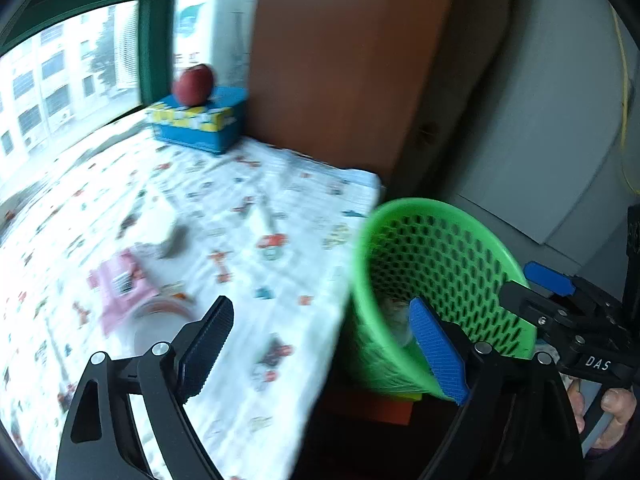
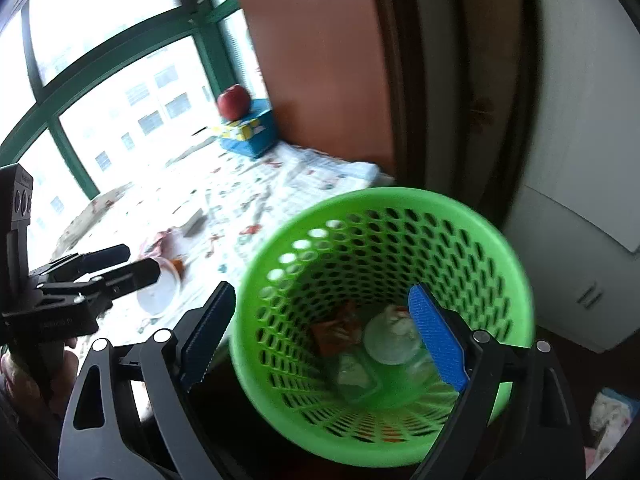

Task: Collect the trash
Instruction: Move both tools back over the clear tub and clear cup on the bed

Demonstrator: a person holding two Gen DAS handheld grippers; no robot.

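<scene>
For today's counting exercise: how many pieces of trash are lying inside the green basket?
4: an orange wrapper, a round white lid beside it, and two clear pieces nearer the camera. More may be hidden.

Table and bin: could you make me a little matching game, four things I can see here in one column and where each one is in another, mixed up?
Things:
1. apple
2. blue box
3. white lid
4. pink wrapper

Places:
A. flat on the patterned tablecloth
B. at the bottom of the green bin
C. on top of the blue box
D. in the table's far corner, by the window

Pairs: 1-C, 2-D, 3-B, 4-A
</scene>
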